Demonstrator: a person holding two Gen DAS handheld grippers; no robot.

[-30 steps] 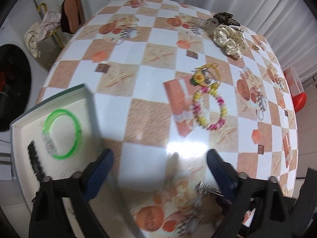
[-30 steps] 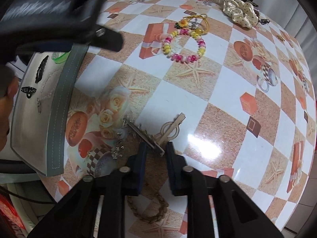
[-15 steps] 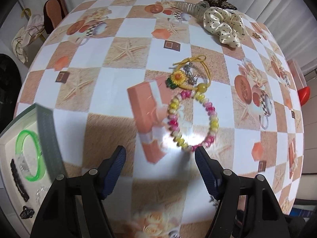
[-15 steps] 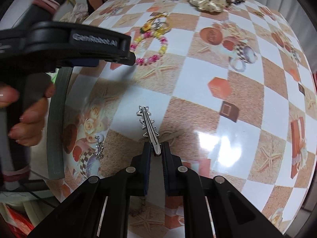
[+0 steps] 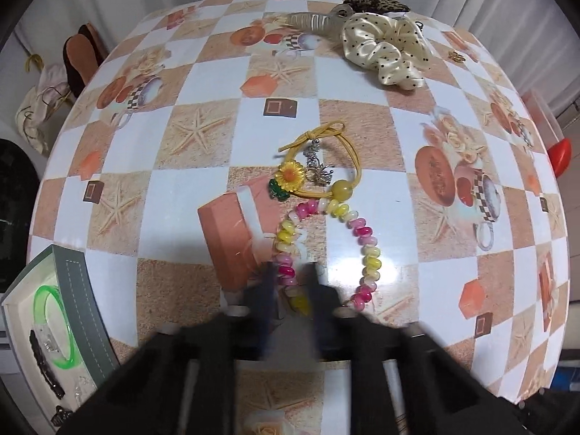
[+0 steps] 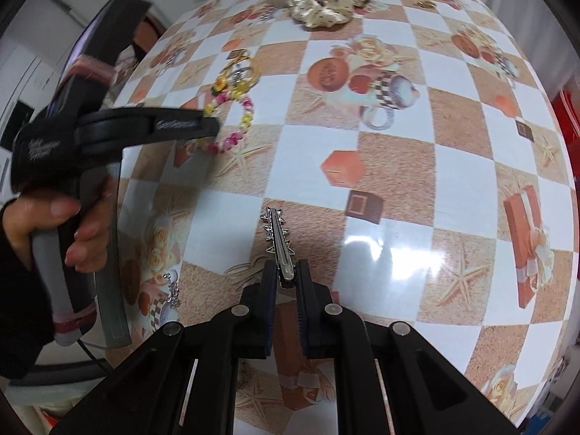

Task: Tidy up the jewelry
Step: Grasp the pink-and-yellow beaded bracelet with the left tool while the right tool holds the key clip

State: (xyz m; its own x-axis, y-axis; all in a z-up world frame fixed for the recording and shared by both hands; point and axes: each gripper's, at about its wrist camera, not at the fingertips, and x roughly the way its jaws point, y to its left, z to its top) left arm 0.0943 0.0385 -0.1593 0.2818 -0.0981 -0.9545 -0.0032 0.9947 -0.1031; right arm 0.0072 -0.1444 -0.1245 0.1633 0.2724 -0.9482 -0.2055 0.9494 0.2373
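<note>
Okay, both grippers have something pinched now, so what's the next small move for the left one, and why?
Probably lift the left gripper straight up a little. Its fingers have closed on the near side of the pink and yellow bead bracelet, whose far side touches the yellow cord bracelet. A small lift should show whether they tangle before carrying it to the tray.

A tablecloth (image 5: 203,83) chequered in white and sandy tan, printed with starfish, roses and orange gift boxes; a bracelet (image 5: 366,239) of pink, yellow and white beads; a yellow cord hair tie (image 5: 353,156) with a sunflower; a cream scrunchie (image 5: 384,50) dotted black; a bright green bangle (image 5: 54,330); a silver hair clip (image 6: 279,239)
</note>
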